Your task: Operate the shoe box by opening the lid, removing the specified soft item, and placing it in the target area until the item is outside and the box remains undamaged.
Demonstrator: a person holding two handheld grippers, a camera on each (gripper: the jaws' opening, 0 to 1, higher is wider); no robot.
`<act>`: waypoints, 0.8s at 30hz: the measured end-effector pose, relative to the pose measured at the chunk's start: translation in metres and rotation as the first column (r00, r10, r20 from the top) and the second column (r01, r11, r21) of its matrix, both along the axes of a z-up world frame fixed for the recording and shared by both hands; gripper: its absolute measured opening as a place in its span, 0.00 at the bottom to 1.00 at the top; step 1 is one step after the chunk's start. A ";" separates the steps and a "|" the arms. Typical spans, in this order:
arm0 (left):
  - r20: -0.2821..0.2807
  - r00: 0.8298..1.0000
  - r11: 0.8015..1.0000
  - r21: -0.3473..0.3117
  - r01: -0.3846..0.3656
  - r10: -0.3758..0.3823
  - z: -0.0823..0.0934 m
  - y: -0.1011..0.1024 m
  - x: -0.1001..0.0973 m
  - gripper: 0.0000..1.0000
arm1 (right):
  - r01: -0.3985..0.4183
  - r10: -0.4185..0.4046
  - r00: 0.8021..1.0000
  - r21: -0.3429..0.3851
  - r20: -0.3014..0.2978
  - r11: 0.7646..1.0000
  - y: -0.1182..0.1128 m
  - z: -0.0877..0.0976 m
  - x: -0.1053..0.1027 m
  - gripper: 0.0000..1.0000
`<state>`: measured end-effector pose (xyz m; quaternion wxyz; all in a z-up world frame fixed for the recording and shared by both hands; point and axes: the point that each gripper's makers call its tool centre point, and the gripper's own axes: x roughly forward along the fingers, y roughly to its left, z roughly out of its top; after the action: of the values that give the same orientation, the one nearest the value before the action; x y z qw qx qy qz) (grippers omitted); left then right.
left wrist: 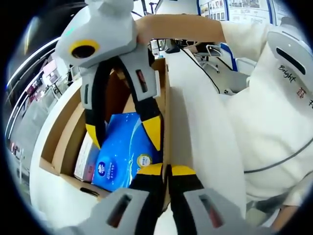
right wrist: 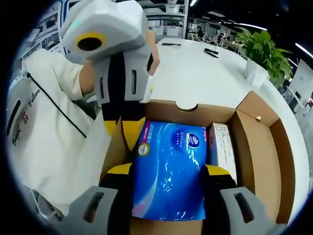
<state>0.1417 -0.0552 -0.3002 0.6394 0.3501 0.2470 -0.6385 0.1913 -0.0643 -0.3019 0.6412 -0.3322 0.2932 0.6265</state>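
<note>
table [right wrist: 195, 73]: white, long, rounded top; runs from the centre to the upper right of the right gripper view; in the left gripper view it passes up the middle of the frame beside the box.

person [left wrist: 274, 112]: white garment with dark lettering, right side of the left gripper view; a sleeve and bare forearm reach across the top of that frame. same garment at the left of the right gripper view.

shoe box [right wrist: 254, 147]: brown cardboard, lid folded back, interior exposed; lower centre and right of the right gripper view, left centre of the left gripper view [left wrist: 63, 132].

soft pack [right wrist: 171, 171]: blue, glossy, printed with white marks; lies inside the box, against its left side in the right gripper view; lower centre-left of the left gripper view [left wrist: 122, 152].

small carton [right wrist: 222, 152]: white with pink print, inside the box, just beside the blue pack on its right in the right gripper view.

right gripper [right wrist: 168, 183]: grey body, black and yellow jaws, rising from the bottom of its own view; jaws spread wide, one on each side of the blue pack; contact cannot be told. seen from above in the left gripper view [left wrist: 124, 132].

left gripper [left wrist: 167, 178]: jaws clenched together on the box's side wall at the bottom centre of its own view; upper left of the right gripper view [right wrist: 122, 127].

potted plant [right wrist: 261, 51]: green leaves, upper right of the right gripper view.
</note>
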 end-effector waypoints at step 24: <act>0.001 1.000 1.000 -0.001 -0.001 0.001 0.000 0.000 -0.001 0.02 | 0.021 -0.021 1.000 -0.043 0.003 0.999 -0.046 -0.001 -0.002 0.56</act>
<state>0.1410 -0.0555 -0.3004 0.6399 0.3499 0.2468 -0.6381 0.1895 -0.1105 -0.3025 0.6408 -0.3437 0.3091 0.6130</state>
